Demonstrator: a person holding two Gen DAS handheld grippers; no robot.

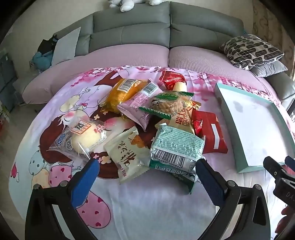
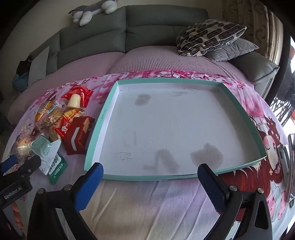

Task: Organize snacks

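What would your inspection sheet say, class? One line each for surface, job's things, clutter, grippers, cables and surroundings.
Surface: cartoon-print cloth spread flat under everything.
Job's things: snacks in a loose overlapping pile to the left of the tray; tray teal-rimmed, stained inside, holding no snacks.
Clutter: nothing seen beyond the snacks.
Grippers: left gripper open, over the near edge of the pile, holding nothing; right gripper open, at the tray's near rim, holding nothing.
Cables: nothing seen.
Surroundings: grey sofa behind, patterned pillow on a grey one at its right end, plush toy on the backrest.
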